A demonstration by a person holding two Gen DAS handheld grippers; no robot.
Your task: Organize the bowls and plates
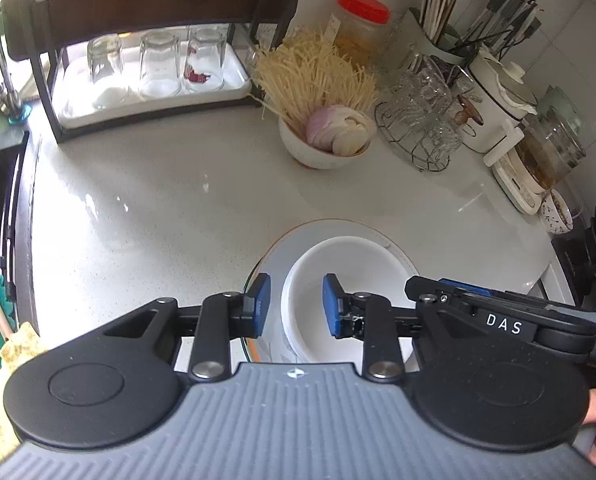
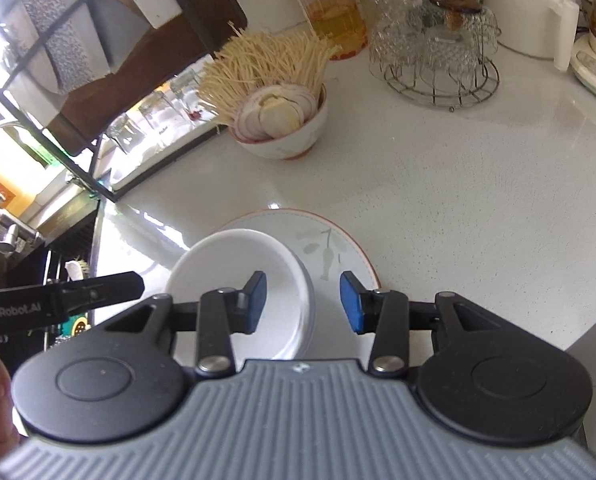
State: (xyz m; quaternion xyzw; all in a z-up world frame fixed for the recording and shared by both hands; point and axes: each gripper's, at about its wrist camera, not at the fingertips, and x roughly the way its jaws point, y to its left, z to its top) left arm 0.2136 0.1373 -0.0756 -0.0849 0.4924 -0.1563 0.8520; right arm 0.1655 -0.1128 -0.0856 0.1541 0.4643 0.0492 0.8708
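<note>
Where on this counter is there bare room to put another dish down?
The widest bare patch lies mid-counter, bordered by the glass rack, the noodle bowl and the stacked plates. Another lies right of the plates, below the wire stand. The back right is crowded: jar, pot, utensil holders.

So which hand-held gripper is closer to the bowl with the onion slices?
Neither, clearly. The left hand-held gripper and right hand-held gripper both hover open over the stacked white plates, well short of the white ceramic bowl of sliced onion.
</note>
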